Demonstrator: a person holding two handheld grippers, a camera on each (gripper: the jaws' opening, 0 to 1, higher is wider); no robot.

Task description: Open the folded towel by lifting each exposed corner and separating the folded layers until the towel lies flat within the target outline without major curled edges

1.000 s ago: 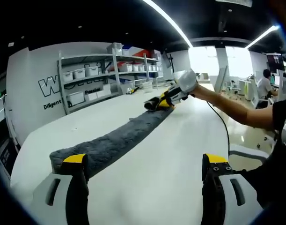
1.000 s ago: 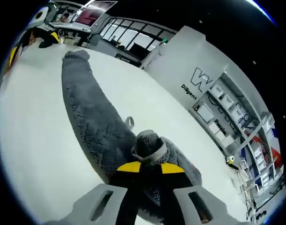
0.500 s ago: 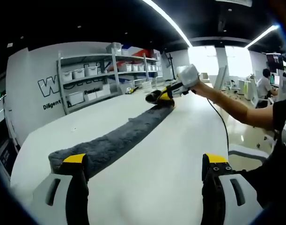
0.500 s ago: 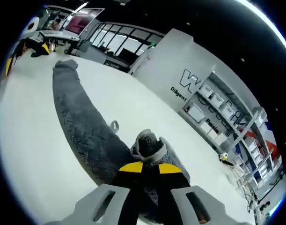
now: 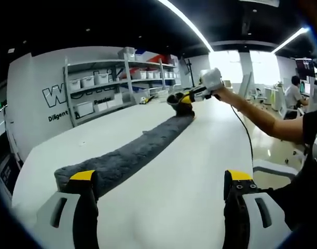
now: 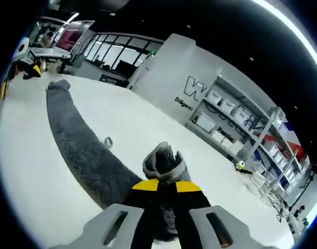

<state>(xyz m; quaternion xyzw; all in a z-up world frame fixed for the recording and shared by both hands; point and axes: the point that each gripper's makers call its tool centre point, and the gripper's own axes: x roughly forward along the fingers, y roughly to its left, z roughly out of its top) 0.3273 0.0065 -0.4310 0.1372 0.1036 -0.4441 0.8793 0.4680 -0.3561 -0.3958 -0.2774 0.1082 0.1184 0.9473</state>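
Your right gripper (image 6: pixel 165 185) has risen, jaws pinching the towel (image 5: pixel 132 154) end off the bench (image 5: pixel 174 197); the rest lies roped toward your left gripper (image 5: pixel 161 181), jaws spread. Lift further and the bunched grip drags every layer together

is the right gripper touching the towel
Touching. In the right gripper view the right gripper is shut on a bunched end of the grey towel, with a tuft sticking up past its yellow tips.

Grey towel (image 5: pixel 132 153) lies bunched lengthwise, far end raised.
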